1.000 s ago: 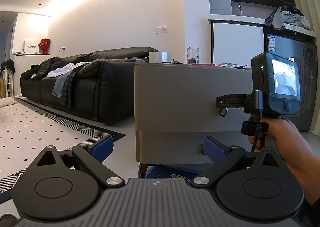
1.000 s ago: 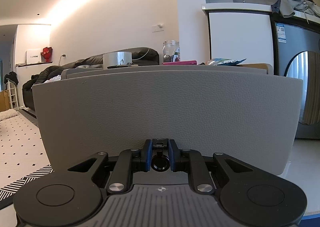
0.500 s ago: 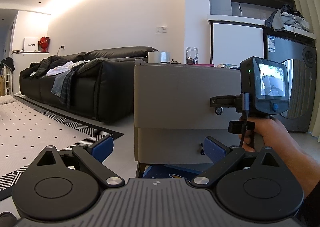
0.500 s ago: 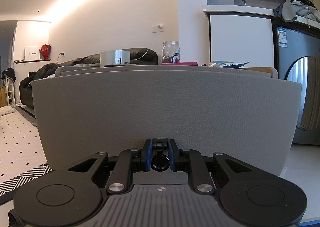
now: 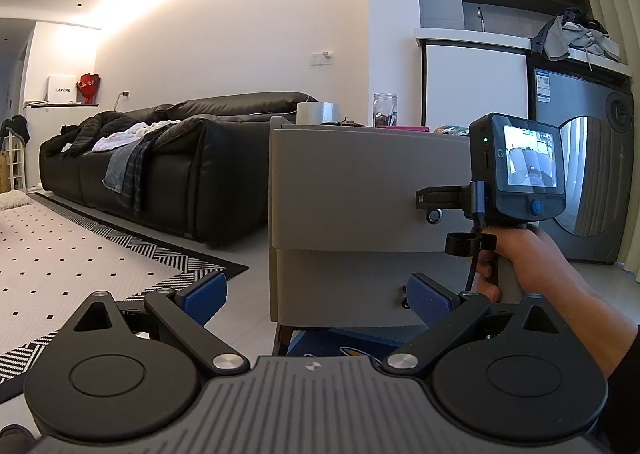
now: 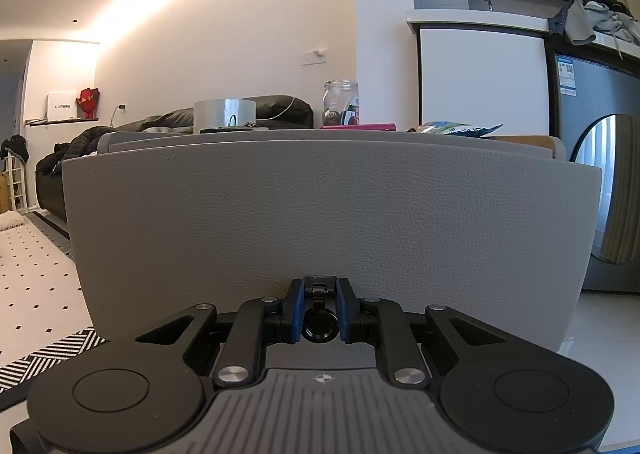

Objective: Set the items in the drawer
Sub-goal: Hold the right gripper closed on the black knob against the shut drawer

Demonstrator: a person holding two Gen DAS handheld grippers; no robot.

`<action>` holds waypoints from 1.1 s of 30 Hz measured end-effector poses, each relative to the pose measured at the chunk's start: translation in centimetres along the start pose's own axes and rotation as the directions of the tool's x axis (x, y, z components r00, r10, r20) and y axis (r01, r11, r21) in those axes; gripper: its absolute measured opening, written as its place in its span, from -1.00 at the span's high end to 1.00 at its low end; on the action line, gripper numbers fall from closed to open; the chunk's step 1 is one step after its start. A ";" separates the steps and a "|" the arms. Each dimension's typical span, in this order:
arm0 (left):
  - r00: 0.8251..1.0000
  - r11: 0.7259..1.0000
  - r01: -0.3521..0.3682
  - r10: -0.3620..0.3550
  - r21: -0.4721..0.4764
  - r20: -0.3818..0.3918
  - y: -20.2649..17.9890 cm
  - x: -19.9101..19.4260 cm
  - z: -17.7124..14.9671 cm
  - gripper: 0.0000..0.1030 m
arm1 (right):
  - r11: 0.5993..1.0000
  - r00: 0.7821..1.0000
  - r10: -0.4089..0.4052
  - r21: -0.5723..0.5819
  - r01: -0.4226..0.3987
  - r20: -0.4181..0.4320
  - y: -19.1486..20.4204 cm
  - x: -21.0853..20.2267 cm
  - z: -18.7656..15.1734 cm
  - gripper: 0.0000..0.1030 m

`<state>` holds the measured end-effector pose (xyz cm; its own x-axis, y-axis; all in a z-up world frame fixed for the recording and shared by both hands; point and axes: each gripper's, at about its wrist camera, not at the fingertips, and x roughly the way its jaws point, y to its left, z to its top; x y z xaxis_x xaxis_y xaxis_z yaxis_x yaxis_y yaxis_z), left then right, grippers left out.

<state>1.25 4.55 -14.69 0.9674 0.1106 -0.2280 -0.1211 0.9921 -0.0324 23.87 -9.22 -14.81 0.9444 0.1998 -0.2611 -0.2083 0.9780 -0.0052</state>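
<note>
While the right gripper (image 6: 319,318) clamps its black ring pull (image 6: 319,328), the grey leather-grained drawer (image 6: 320,222) juts out; left fingers (image 5: 206,290) spread.

Black leather sofa (image 5: 180,158) against the white wall, strewn with clothes (image 5: 128,150). Black-and-white patterned rug (image 5: 60,254) on the floor before it. Washing machine (image 5: 588,182) at far right, crumpled garments (image 5: 572,38) on the counter above. Red bouquet (image 5: 87,86) on a distant shelf.

Drawer (image 6: 328,214) interior hidden behind its grey front. Blue item (image 5: 340,342) under the cabinet mostly covered by the left gripper body. Glass jar (image 6: 341,102) contents too small to identify. Washing machine (image 6: 600,190) cut off at right edge.
</note>
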 end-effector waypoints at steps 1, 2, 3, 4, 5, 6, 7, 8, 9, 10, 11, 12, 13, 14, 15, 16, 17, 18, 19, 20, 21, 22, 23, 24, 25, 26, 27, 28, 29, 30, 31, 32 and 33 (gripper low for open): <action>1.000 1.000 0.000 0.000 0.000 0.000 0.0 0.0 0.0 -0.93 | 1.000 1.000 -0.001 0.000 0.001 0.000 0.0 0.1 0.0 0.64; 1.000 1.000 0.000 0.000 0.000 0.000 0.0 0.0 0.1 -0.93 | 1.000 1.000 -0.001 0.002 0.001 0.000 0.0 0.2 0.0 0.64; 1.000 1.000 0.000 0.000 0.000 0.001 0.0 0.0 0.1 -0.93 | 1.000 1.000 0.000 0.005 0.000 -0.003 -0.1 0.4 0.1 0.63; 1.000 1.000 0.000 0.000 0.000 0.001 0.0 0.0 0.1 -0.93 | 1.000 1.000 0.001 0.012 -0.001 -0.009 -0.2 0.5 0.1 0.63; 1.000 1.000 0.000 0.000 0.000 0.001 0.1 0.0 0.1 -0.93 | 1.000 1.000 0.004 0.019 -0.004 -0.010 -0.3 0.6 0.1 0.63; 1.000 1.000 0.000 0.000 0.000 0.001 0.1 0.0 0.1 -0.93 | 1.000 1.000 0.006 0.019 -0.005 -0.011 -0.3 0.8 0.1 0.63; 1.000 1.000 0.001 -0.001 0.000 0.001 0.1 0.1 0.1 -0.93 | 1.000 1.000 0.006 0.020 -0.006 -0.012 -0.3 0.9 0.1 0.63; 1.000 1.000 0.001 -0.001 0.000 0.001 0.1 0.1 0.0 -0.93 | 1.000 1.000 0.005 0.020 -0.005 -0.011 -0.3 1.0 0.2 0.63; 1.000 1.000 0.000 0.000 0.000 0.002 0.1 0.1 -0.1 -0.93 | 1.000 1.000 0.004 0.019 -0.003 -0.012 -0.3 1.1 0.2 0.63; 1.000 1.000 0.000 0.000 0.000 0.002 0.0 0.2 -0.2 -0.93 | 1.000 1.000 0.001 0.018 -0.001 -0.013 -0.2 1.2 0.3 0.63; 1.000 1.000 0.000 0.000 0.001 0.002 0.0 0.2 -0.2 -0.93 | 1.000 1.000 0.000 0.016 0.000 -0.014 -0.2 1.3 0.3 0.63; 1.000 1.000 -0.001 0.001 0.001 0.002 0.0 0.2 -0.2 -0.93 | 1.000 1.000 0.000 0.018 0.000 -0.015 -0.2 1.5 0.4 0.63; 1.000 1.000 -0.001 0.001 0.001 0.002 0.0 0.2 -0.2 -0.93 | 1.000 1.000 0.001 0.020 -0.001 -0.015 -0.2 1.6 0.4 0.63; 1.000 1.000 0.000 0.000 0.000 0.002 0.0 0.2 -0.2 -0.93 | 1.000 1.000 0.000 0.019 0.001 -0.015 -0.2 1.7 0.4 0.63; 1.000 1.000 0.001 -0.001 -0.001 0.002 0.0 0.2 -0.2 -0.93 | 1.000 1.000 -0.003 0.016 0.003 -0.014 -0.2 1.8 0.4 0.63; 1.000 1.000 0.002 -0.002 -0.003 0.001 0.0 0.3 -0.2 -0.93 | 1.000 1.000 -0.005 0.014 0.005 -0.012 -0.2 1.9 0.4 0.63; 1.000 1.000 0.003 -0.003 -0.003 0.001 0.0 0.2 -0.2 -0.93 | 1.000 1.000 -0.006 0.011 0.007 -0.009 -0.1 2.0 0.4 0.62; 1.000 1.000 0.003 -0.003 -0.003 0.001 0.0 0.2 -0.2 -0.93 | 1.000 1.000 -0.009 0.007 0.009 -0.008 -0.1 2.1 0.4 0.62; 1.000 1.000 0.004 -0.004 -0.003 0.001 0.0 0.2 -0.2 -0.93 | 1.000 1.000 -0.011 0.001 0.011 -0.007 0.0 2.2 0.4 0.62; 1.000 1.000 0.005 -0.005 -0.003 0.001 0.0 0.2 -0.2 -0.93 | 1.000 1.000 -0.012 0.001 0.012 -0.006 0.0 2.3 0.4 0.62; 1.000 1.000 0.006 -0.006 -0.003 0.001 0.0 0.2 -0.2 -0.93 | 1.000 1.000 -0.012 0.001 0.012 -0.006 0.0 2.4 0.4 0.62; 1.000 1.000 0.007 -0.007 -0.003 0.001 0.0 0.1 -0.2 -0.93 | 1.000 1.000 -0.011 0.003 0.011 -0.006 0.0 2.5 0.4 0.62; 1.000 1.000 0.008 -0.008 -0.003 0.001 -0.1 0.1 -0.2 -0.93 | 1.000 1.000 -0.008 0.010 0.009 -0.006 -0.1 2.6 0.5 0.62; 1.000 1.000 0.009 -0.009 -0.004 0.001 -0.1 0.1 -0.2 -0.93 | 1.000 1.000 -0.007 0.015 0.007 -0.006 -0.2 2.7 0.5 0.62; 1.000 1.000 0.010 -0.010 -0.004 0.001 -0.1 0.1 -0.2 -0.93 | 1.000 1.000 -0.008 0.012 0.008 -0.005 -0.2 2.8 0.5 0.62; 1.000 1.000 0.011 -0.011 -0.004 0.000 -0.1 0.0 -0.2 -0.93 | 1.000 1.000 -0.011 0.004 0.012 -0.002 0.0 2.8 0.4 0.62; 1.000 1.000 0.012 -0.012 -0.004 0.000 -0.1 0.0 -0.2 -0.93 | 1.000 1.000 -0.015 -0.003 0.015 0.000 0.1 2.9 0.4 0.62; 1.000 1.000 0.013 -0.013 -0.004 0.000 -0.1 0.0 -0.2 -0.93 | 1.000 1.000 -0.018 -0.009 0.018 0.003 0.1 3.0 0.4 0.62; 1.000 1.000 0.013 -0.013 -0.004 0.000 -0.1 0.0 -0.2 -0.93 | 1.000 1.000 -0.019 -0.010 0.019 0.004 0.2 3.1 0.4 0.62; 1.000 1.000 0.012 -0.012 -0.005 0.000 -0.1 -0.1 -0.2 -0.93 | 1.000 1.000 -0.018 -0.011 0.018 0.005 0.2 3.1 0.4 0.62; 1.000 1.000 0.012 -0.012 -0.006 0.000 -0.1 -0.1 -0.3 -0.93 | 1.000 1.000 -0.018 -0.013 0.019 0.005 0.2 3.2 0.4 0.62; 1.000 1.000 0.011 -0.011 -0.006 -0.001 -0.1 -0.1 -0.3 -0.93 | 1.000 1.000 -0.019 -0.014 0.019 0.006 0.2 3.2 0.4 0.62; 1.000 1.000 0.011 -0.011 -0.007 -0.001 0.0 -0.1 -0.3 -0.93 | 1.000 1.000 -0.020 -0.014 0.020 0.006 0.2 3.3 0.4 0.62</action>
<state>1.07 4.48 -14.95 0.9685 0.0996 -0.2284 -0.1120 0.9928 -0.0418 27.05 -8.36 -15.29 0.9499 0.1803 -0.2553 -0.1928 0.9809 -0.0244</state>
